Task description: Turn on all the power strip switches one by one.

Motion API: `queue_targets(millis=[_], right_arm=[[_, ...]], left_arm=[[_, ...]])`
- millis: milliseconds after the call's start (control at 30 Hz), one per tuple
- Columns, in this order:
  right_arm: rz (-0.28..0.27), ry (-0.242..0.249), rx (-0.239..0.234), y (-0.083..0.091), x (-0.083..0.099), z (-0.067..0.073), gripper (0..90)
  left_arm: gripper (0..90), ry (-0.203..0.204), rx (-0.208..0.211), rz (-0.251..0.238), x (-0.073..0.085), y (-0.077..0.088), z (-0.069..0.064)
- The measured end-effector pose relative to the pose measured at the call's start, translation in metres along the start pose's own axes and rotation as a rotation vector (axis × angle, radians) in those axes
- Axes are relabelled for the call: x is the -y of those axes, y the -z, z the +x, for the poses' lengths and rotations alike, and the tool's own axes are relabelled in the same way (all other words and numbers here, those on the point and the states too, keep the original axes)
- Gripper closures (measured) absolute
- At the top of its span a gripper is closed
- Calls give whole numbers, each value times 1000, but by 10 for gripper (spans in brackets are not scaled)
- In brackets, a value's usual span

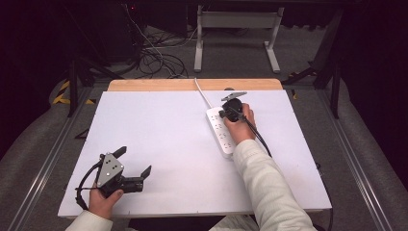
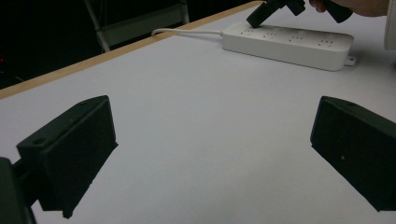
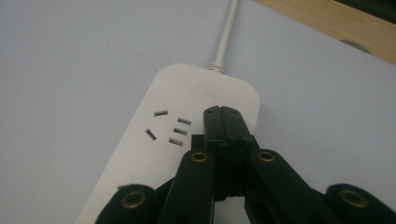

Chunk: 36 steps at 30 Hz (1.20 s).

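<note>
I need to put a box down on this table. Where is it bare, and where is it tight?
Bare: the broad white middle between the left tongs and the power strip, and the far left corner by the wooden edge. Tight: around the strip, where the shut right tongs press on its cord end, and its cord.

A broad stretch of the white table (image 1: 159,130) lies open across its left and middle, from the near edge to the wooden strip (image 1: 144,85) at the far side. The one obstacle on the surface is the white power strip (image 1: 220,134), lying right of centre and running near to far, its cable (image 1: 202,94) trailing off over the far edge. The right gripper (image 1: 230,107), jaws closed together, rests its tips on the strip's far end, and the sleeve (image 1: 262,183) behind it blocks the near right. The left gripper (image 1: 134,166), jaws spread wide, sits at the near left corner with open table ahead of it. Bare surface also remains right of the strip.
</note>
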State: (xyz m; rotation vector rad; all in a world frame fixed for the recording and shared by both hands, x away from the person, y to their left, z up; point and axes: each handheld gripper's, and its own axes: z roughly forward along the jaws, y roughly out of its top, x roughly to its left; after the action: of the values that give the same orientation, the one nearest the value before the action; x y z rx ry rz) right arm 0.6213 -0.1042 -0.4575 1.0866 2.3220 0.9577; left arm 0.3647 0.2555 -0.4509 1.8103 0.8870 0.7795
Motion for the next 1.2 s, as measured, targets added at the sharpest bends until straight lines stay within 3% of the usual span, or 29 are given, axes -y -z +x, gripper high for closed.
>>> queue_targets(millis=[133, 233, 367, 567, 833, 1033, 1200], right_arm=[[21, 23, 7, 4, -6, 1, 900], [-86, -45, -46, 22, -10, -2, 900], [-138, -7, -70, 44, -18, 2, 900], [-155, 9, -77, 64, -19, 2, 900], [-184, 10, -97, 78, -20, 6, 900], [-208, 31, -111, 94, -19, 11, 830], [-229, 65, -164, 109, -20, 19, 624]], left_arm=[[5, 7, 2, 0, 0, 0, 0], [5, 16, 0, -1, 0, -1, 2], [6, 16, -2, -3, -1, -1, 2], [6, 7, 0, -7, -2, -2, 0], [6, 10, 4, -7, -2, -2, 1], [5, 6, 8, -10, -3, -3, 1], [5, 5, 8, -13, -4, -3, 1]])
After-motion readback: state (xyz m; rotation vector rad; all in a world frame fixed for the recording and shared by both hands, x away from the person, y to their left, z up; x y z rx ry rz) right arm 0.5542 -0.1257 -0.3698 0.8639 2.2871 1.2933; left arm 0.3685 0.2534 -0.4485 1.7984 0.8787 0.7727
